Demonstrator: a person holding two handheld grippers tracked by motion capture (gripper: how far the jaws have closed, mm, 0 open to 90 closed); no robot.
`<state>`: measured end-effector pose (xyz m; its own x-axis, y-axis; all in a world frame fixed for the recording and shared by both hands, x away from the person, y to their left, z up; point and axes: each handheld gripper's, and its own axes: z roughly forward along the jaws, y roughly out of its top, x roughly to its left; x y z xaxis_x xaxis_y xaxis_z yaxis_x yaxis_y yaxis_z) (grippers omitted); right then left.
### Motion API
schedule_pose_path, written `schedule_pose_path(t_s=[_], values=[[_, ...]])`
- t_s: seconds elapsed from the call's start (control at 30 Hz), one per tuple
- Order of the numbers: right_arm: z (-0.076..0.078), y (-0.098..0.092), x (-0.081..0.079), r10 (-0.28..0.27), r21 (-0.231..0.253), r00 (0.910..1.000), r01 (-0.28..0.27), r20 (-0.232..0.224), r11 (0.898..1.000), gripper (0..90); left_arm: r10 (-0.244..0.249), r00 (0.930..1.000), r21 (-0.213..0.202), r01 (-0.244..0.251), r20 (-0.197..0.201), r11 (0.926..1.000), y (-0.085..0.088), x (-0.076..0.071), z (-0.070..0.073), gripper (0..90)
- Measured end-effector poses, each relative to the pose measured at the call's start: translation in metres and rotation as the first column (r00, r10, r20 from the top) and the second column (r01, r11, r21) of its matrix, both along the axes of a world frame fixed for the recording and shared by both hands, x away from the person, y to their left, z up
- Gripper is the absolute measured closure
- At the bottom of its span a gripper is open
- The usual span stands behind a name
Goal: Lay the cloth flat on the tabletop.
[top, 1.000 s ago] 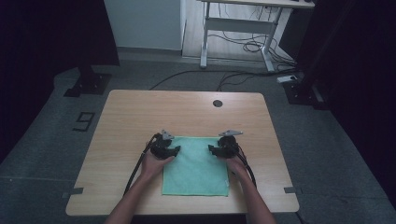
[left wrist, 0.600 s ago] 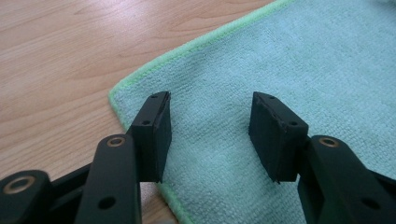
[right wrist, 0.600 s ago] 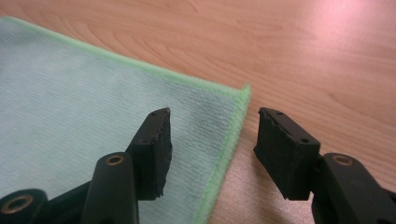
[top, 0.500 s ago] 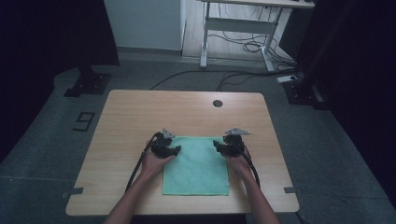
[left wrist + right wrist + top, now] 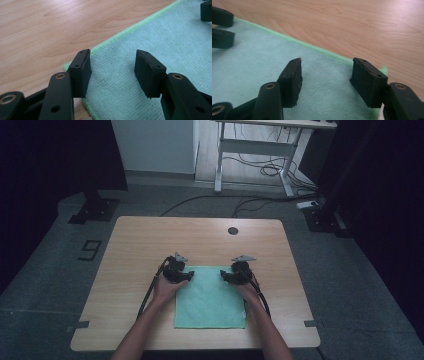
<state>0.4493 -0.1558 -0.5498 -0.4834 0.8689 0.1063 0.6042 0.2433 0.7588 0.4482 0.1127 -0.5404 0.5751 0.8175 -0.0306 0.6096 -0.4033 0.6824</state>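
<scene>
On the near half of the table [image 5: 150,240] the green cloth [image 5: 210,300] lies flat, unfolded. I have both grippers, left [image 5: 112,66] and right [image 5: 325,75], part open over its far corners, gripping nothing; every fold is still ahead, I judge

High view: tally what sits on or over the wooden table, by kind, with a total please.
Green cloth: 1
Hand-held grippers: 2, the left gripper and the right gripper, one at each far corner of the cloth, both with jaws apart
Total: 3, all on the wooden table
</scene>
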Motion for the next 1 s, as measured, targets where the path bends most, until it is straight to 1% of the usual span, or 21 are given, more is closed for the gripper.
schedule_pose_path(t_s=[0.03,0.1,0.17,0.2,0.23,0.3,0.33,0.4,0.43,0.47,0.57,0.63,0.67,0.77,0.8,0.87,0.9,0.93,1.0], values=[[0.000,0.000,0.001,0.002,-0.004,1.0000,-0.002,0.005,1.000,43.3,0.000,1.0000,0.003,0.000,0.001,1.0000,-0.001,0.001,0.000,47.3],[0.001,0.000,0.003,0.013,-0.039,0.9999,-0.012,0.007,0.999,43.3,-0.004,1.0000,0.010,0.004,-0.002,0.9999,-0.002,0.003,0.000,47.1],[0.001,-0.001,0.005,0.009,-0.036,1.0000,-0.009,0.004,0.999,43.4,-0.005,1.0000,0.017,0.005,-0.007,0.9998,-0.003,0.005,0.001,47.0],[0.001,-0.002,0.005,0.008,-0.027,1.0000,-0.008,-0.001,1.000,43.1,0.001,1.0000,0.020,-0.001,-0.006,0.9998,-0.003,0.004,0.002,46.4],[0.001,-0.002,0.006,0.007,-0.023,1.0000,-0.007,-0.007,1.000,42.1,0.005,1.0000,0.017,-0.005,-0.003,0.9998,-0.002,0.003,0.004,45.9],[0.004,-0.003,0.003,-0.012,-0.040,0.9998,0.011,-0.018,0.999,41.0,0.002,0.9999,-0.016,-0.001,0.012,0.9999,0.002,-0.003,0.012,45.7],[0.007,-0.003,-0.001,-0.005,-0.022,0.9999,0.005,-0.016,1.000,41.7,0.001,0.9998,-0.023,0.000,0.019,0.9997,0.004,-0.006,0.016,45.9],[0.014,-0.001,-0.014,0.014,0.036,0.9999,-0.014,0.001,0.999,43.7,-0.009,0.9996,-0.029,0.009,0.026,0.9995,0.007,-0.011,0.022,46.5],[0.018,0.003,-0.022,0.041,0.038,0.9991,-0.041,0.008,0.998,43.7,-0.015,0.9995,-0.030,0.016,0.028,0.9994,0.008,-0.013,0.024,46.6],[0.021,0.008,-0.031,0.064,0.029,0.9978,-0.065,0.018,0.997,43.7,-0.021,0.9993,-0.028,0.022,0.030,0.9994,0.009,-0.016,0.026,47.1],[0.027,0.027,-0.055,0.137,0.019,0.9899,-0.137,0.037,0.990,43.7,-0.033,0.9992,-0.025,0.033,0.025,0.9991,0.009,-0.018,0.026,48.8],[0.028,0.040,-0.067,0.170,0.005,0.9852,-0.170,0.027,0.985,43.1,-0.045,0.9990,-0.009,0.045,0.005,0.9989,0.005,-0.019,0.021,49.4],[0.027,0.047,-0.073,0.187,-0.005,0.9823,-0.187,0.010,0.982,42.9,-0.045,0.9990,-0.006,0.045,-0.001,0.9990,0.003,-0.018,0.020,49.4],[0.020,0.061,-0.079,0.209,-0.008,0.9774,-0.209,-0.032,0.978,41.5,-0.045,0.9988,0.009,0.045,-0.018,0.9990,-0.001,-0.016,0.012,49.5],[0.017,0.064,-0.081,0.215,-0.022,0.9757,-0.216,-0.040,0.976,40.9,-0.044,0.9988,0.013,0.045,-0.022,0.9989,-0.002,-0.015,0.010,49.8],[0.009,0.068,-0.084,0.208,-0.046,0.9764,-0.211,-0.057,0.976,39.9,-0.041,0.9986,0.025,0.042,-0.033,0.9988,-0.002,-0.013,0.006,49.8],[0.006,0.068,-0.087,0.201,-0.052,0.9783,-0.204,-0.049,0.978,40.0,-0.041,0.9985,0.027,0.042,-0.037,0.9987,-0.001,-0.012,0.004,49.8],[0.005,0.066,-0.090,0.191,-0.050,0.9809,-0.193,-0.035,0.980,39.7,-0.038,0.9987,0.016,0.039,-0.033,0.9991,0.000,-0.012,0.004,49.8],[0.005,0.062,-0.094,0.178,-0.054,0.9836,-0.179,-0.032,0.982,38.0,-0.038,0.9987,0.015,0.039,-0.033,0.9991,0.001,-0.012,0.004,50.4]])
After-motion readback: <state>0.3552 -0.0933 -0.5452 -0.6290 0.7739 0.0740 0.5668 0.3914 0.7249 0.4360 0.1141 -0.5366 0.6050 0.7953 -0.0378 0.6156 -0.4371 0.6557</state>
